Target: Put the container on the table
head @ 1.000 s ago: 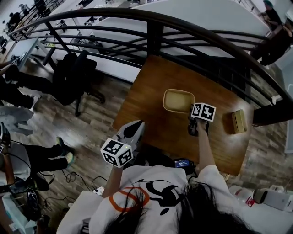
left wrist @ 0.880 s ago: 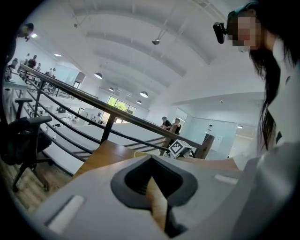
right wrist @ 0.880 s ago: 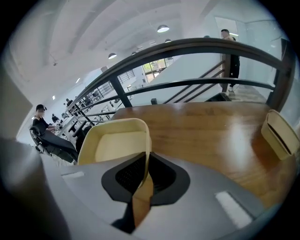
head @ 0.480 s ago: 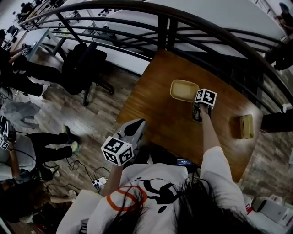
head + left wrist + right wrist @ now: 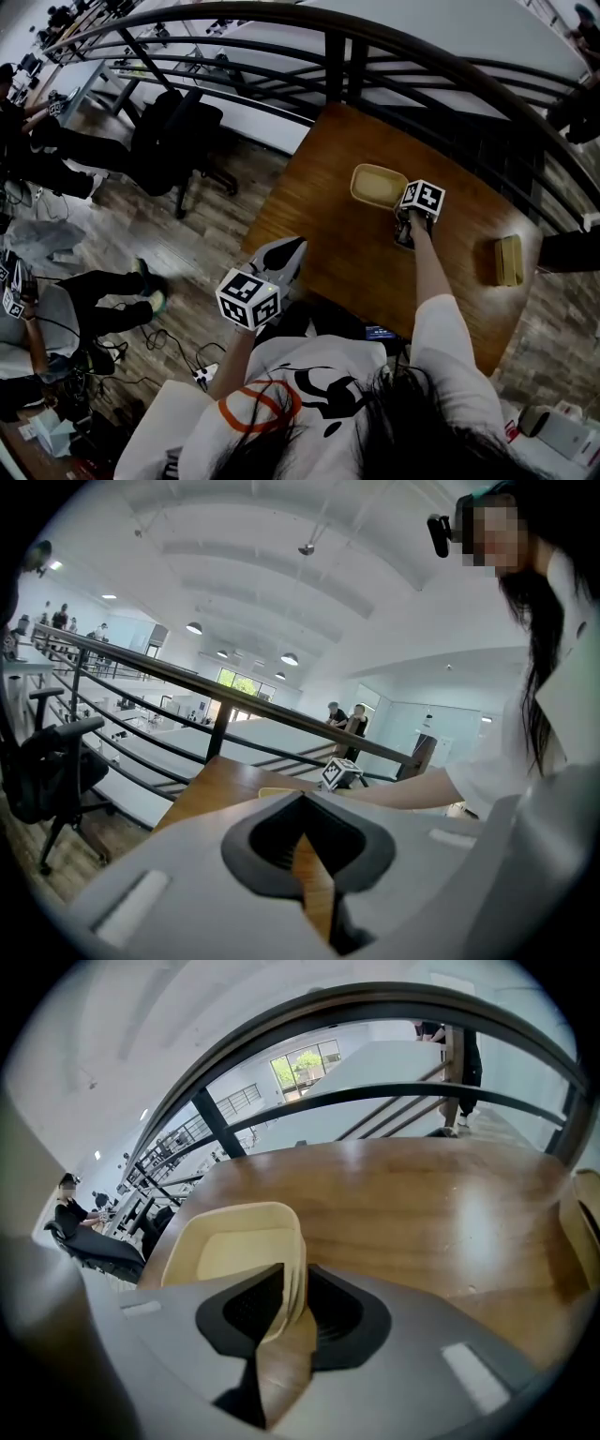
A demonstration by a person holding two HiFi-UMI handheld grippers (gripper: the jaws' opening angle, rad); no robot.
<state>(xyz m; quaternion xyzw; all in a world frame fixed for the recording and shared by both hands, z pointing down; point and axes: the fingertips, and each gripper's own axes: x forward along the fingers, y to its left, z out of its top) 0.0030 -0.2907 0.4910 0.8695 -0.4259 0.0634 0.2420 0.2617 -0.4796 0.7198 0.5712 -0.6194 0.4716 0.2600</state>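
A shallow cream container [image 5: 375, 184] sits on the brown wooden table [image 5: 342, 258], toward its far side. My right gripper [image 5: 401, 213] reaches to its near right rim. In the right gripper view the container's [image 5: 239, 1241] near wall stands between the jaws, and the right gripper [image 5: 289, 1302] is shut on it. My left gripper [image 5: 292, 249] hovers at the table's near left edge, away from the container. In its own view the left gripper [image 5: 302, 841] is shut with nothing between the jaws, and the table [image 5: 225, 778] lies ahead.
A tan box-like piece [image 5: 509, 260] lies at the table's right side, also at the right edge of the right gripper view [image 5: 586, 1213]. A dark metal railing [image 5: 356, 56] runs behind the table. An office chair [image 5: 183, 131] and seated people are at the left.
The head view shifted, so the table sits a little higher and to the right. My left gripper edged up toward the table's edge. The right gripper stays at the container's rim.
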